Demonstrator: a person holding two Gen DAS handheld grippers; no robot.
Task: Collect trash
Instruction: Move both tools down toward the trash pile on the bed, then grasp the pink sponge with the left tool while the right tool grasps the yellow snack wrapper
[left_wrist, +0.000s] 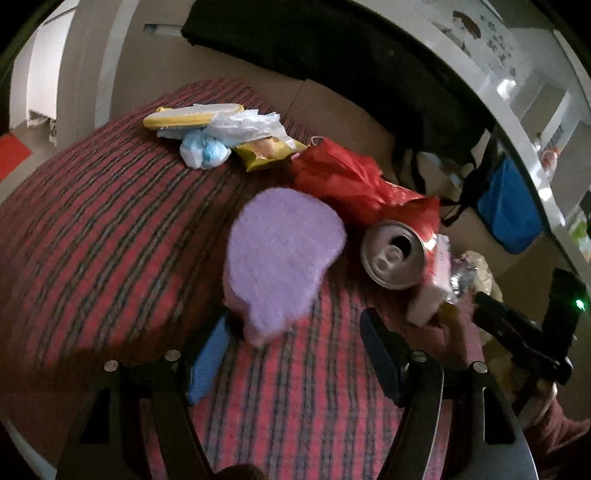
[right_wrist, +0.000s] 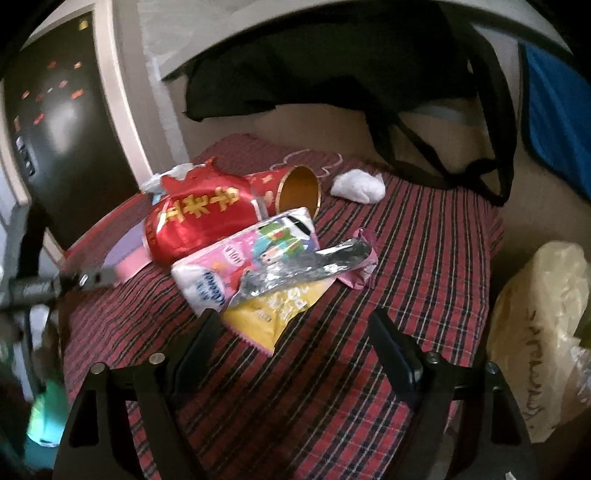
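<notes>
Trash lies on a table covered with red plaid cloth (left_wrist: 110, 221). My left gripper (left_wrist: 295, 325) is open, and the near end of a purple sponge (left_wrist: 280, 254) lies just inside its fingertips, close to the left pad. Beside the sponge are an opened red can (left_wrist: 395, 254) on its side, a red plastic bag (left_wrist: 343, 177) and a yellow snack wrapper (left_wrist: 266, 151). My right gripper (right_wrist: 295, 321) is open just short of a yellow wrapper (right_wrist: 273, 310). A silver wrapper (right_wrist: 306, 269) and a pink tissue pack (right_wrist: 243, 258) overlap that wrapper.
A red tube (right_wrist: 295, 188) with a gold inside and a white wad (right_wrist: 358, 188) lie farther back. A pale plastic bag (right_wrist: 543, 332) stands at the table's right. A black bag (right_wrist: 332, 66) and a blue bag (right_wrist: 557, 122) hang behind. White and blue wads (left_wrist: 203, 149) lie at the far left.
</notes>
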